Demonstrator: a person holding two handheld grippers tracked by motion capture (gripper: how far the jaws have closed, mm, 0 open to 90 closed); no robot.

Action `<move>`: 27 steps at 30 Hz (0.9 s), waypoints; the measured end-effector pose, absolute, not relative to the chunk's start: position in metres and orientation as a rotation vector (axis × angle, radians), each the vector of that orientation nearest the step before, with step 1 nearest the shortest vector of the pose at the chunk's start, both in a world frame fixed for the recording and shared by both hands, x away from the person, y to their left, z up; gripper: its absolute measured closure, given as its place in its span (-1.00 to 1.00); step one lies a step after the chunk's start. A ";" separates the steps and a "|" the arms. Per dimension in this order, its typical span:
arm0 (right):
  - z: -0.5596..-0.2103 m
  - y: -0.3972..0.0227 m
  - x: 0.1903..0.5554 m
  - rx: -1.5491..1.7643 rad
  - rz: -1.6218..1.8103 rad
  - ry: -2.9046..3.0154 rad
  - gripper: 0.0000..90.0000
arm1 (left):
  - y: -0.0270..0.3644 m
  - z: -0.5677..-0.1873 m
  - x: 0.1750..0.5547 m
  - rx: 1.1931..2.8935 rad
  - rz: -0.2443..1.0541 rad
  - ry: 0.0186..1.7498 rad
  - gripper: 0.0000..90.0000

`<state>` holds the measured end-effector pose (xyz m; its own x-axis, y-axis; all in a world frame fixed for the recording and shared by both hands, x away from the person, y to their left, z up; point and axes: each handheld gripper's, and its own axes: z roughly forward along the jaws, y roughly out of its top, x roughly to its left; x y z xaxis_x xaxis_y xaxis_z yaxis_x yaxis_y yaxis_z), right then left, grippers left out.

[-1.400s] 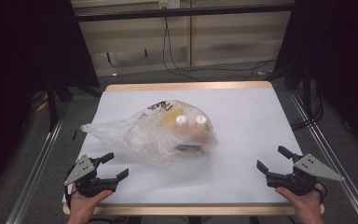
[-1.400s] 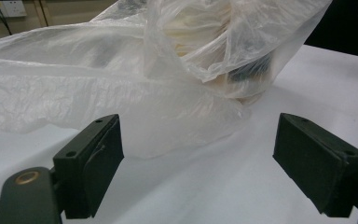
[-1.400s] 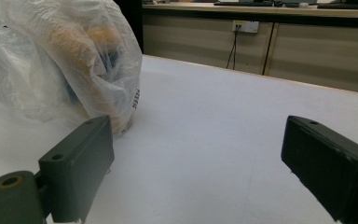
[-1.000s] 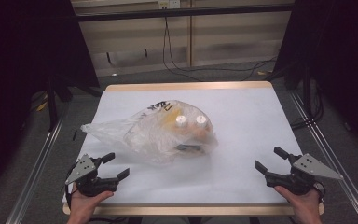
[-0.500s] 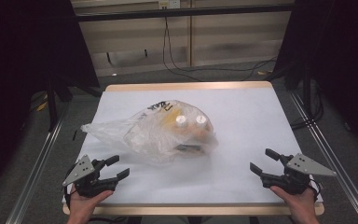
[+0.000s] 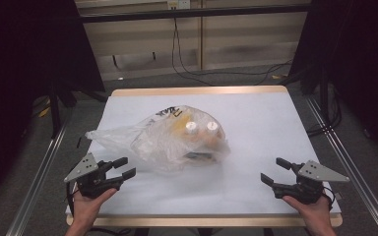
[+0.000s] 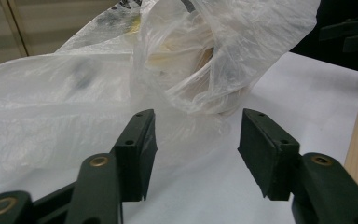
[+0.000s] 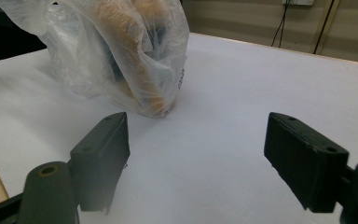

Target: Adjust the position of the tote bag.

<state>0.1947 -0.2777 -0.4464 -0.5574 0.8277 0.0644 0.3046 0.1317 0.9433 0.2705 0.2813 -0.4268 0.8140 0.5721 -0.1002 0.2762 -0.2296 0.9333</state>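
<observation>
High view, crinkled translucent plastic bag [image 6: 162,140], white-capped bottles [image 6: 201,129]

Orange contents blurred inside the plastic bag [image 6: 162,137] (two white caps [image 6: 200,128] discernible), kind unclear

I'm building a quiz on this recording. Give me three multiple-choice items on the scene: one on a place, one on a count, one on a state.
1. Where does the plastic bag lie?
A. mid-table
B. on the floor
C. in a claw

2. How many white caps show through the bag?
A. two
B. five
C. none

3. How is the left claw?
A. clamped on the bag
B. open, holding nothing
C. lying loose on the table

Answers: 1 A, the high view shows it there. 2 A, two sit side by side. 3 B, its jaws, just closing, have a bare gap.
</observation>
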 end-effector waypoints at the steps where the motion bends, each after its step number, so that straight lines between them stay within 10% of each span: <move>1: -0.446 -0.278 0.195 1.088 1.432 1.934 -0.51 | 0.281 -0.426 0.273 1.829 0.288 0.632 0.15; 16: -0.447 -0.276 0.197 1.096 1.439 1.953 -0.53 | 0.277 -0.404 0.304 1.850 0.345 0.629 0.36; 27: -0.447 -0.275 0.197 1.105 1.431 1.958 -0.56 | 0.267 -0.400 0.330 1.851 0.337 0.642 -0.03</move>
